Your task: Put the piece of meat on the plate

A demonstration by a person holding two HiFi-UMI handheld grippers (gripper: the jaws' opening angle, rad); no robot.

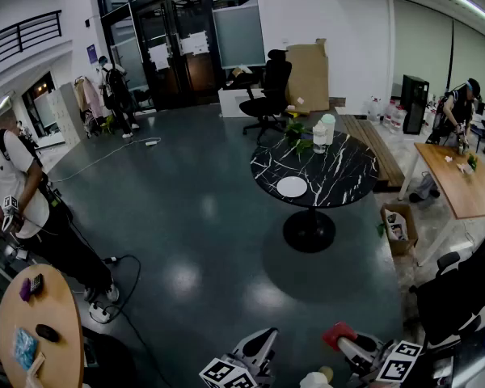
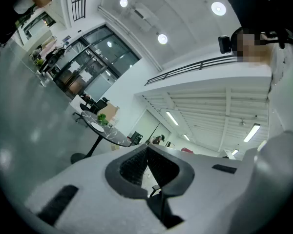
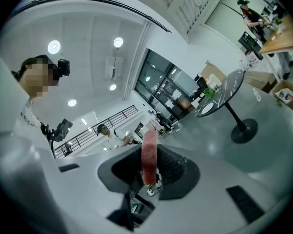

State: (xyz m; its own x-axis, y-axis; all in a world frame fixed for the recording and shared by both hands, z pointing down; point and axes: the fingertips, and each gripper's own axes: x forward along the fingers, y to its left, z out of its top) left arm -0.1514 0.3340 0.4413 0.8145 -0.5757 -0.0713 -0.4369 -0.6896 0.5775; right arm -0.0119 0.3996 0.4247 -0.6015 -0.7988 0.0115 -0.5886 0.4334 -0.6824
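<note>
A red slice of meat [image 3: 149, 155] stands on edge between the dark pads of my right gripper [image 3: 149, 165], which is shut on it. In the head view that gripper [image 1: 337, 336] is at the bottom edge with the meat [image 1: 338, 333] at its tip. The white plate [image 1: 292, 187] lies on the near side of a round black marble table [image 1: 339, 176], well ahead of both grippers. The plate [image 3: 205, 109] and table [image 3: 223, 90] also show far off in the right gripper view. My left gripper [image 1: 265, 339] is beside the right one; its jaws [image 2: 147, 161] are shut on nothing.
A plant [image 1: 297, 134] and a cup [image 1: 320, 137] stand on the marble table's far side. A cardboard box [image 1: 397, 224] sits on the floor by its base. A wooden table [image 1: 461, 178] is at right, a round wooden one [image 1: 16, 318] at left. A person [image 1: 20, 196] stands left; cables [image 1: 125, 281] cross the floor.
</note>
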